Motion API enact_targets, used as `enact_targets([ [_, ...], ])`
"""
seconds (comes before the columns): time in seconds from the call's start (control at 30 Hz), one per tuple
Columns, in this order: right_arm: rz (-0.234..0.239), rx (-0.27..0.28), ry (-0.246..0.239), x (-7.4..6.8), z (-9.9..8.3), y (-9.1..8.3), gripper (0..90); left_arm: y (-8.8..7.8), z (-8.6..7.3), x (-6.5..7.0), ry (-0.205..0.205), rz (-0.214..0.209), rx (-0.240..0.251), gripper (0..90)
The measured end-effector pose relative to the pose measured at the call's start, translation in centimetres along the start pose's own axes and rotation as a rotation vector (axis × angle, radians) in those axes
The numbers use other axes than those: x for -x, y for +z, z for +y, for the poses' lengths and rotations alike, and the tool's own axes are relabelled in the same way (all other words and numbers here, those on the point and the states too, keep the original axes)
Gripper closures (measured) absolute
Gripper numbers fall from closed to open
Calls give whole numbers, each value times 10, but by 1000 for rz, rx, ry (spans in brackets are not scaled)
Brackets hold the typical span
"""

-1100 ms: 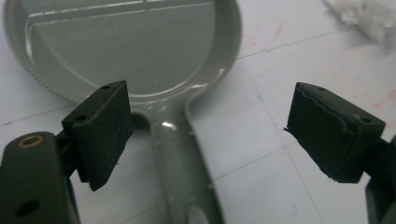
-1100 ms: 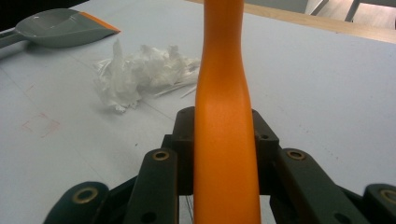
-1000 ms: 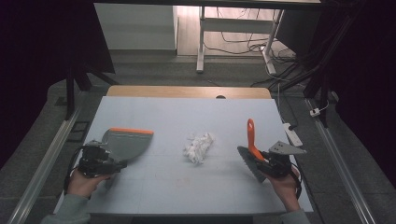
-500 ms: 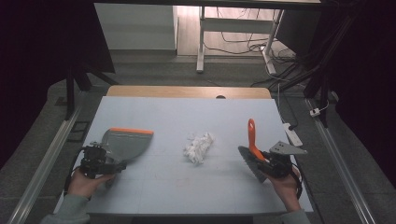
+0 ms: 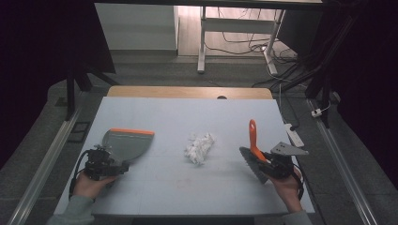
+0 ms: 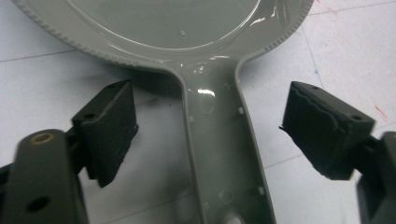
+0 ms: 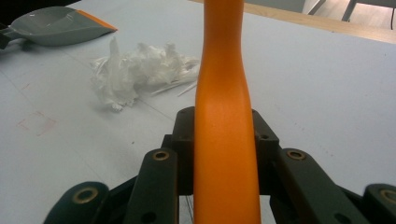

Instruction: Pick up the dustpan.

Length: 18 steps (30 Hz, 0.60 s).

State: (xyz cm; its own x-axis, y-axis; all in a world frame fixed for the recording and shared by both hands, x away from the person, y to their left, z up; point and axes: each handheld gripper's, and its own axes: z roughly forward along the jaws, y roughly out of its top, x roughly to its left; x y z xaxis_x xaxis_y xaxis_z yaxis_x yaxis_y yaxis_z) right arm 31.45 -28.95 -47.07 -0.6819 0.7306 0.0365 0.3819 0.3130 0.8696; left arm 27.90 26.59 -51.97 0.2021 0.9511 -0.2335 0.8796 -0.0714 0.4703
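Jaws of the left gripper [image 6: 205,135] stand spread on either side of the grey dustpan's [image 5: 126,144] handle [image 6: 224,154], and they have just been closing in on it; in the left gripper view a clear gap remains between each black pad [image 6: 109,126] and the handle, so nothing is pinched yet. The dustpan lies flat on the pale table [image 5: 187,112] at its left, its orange lip turned toward the far side. The right gripper [image 7: 223,140] is clamped tight on the orange handle [image 7: 223,93] of a hand brush [image 5: 253,154], which stands tilted with its dark bristle head low beside the gripper. Crumpled white paper scraps [image 5: 200,147] lie between dustpan and brush, apart from both.
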Motion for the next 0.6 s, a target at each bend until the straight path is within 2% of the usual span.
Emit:
enact_targets([
  [0.17, -6, 0, -2, 0, 0, 0, 701, 2, 0, -2, -18, -11, 22, 287],
  [0.33, -7, -2, -3, 0, 0, 0, 701, 4, -1, -5, -24, -31, 20, 361],
  [0.6, -8, -1, -3, 0, 0, 0, 701, 7, 0, -5, -27, -24, 21, 453],
])
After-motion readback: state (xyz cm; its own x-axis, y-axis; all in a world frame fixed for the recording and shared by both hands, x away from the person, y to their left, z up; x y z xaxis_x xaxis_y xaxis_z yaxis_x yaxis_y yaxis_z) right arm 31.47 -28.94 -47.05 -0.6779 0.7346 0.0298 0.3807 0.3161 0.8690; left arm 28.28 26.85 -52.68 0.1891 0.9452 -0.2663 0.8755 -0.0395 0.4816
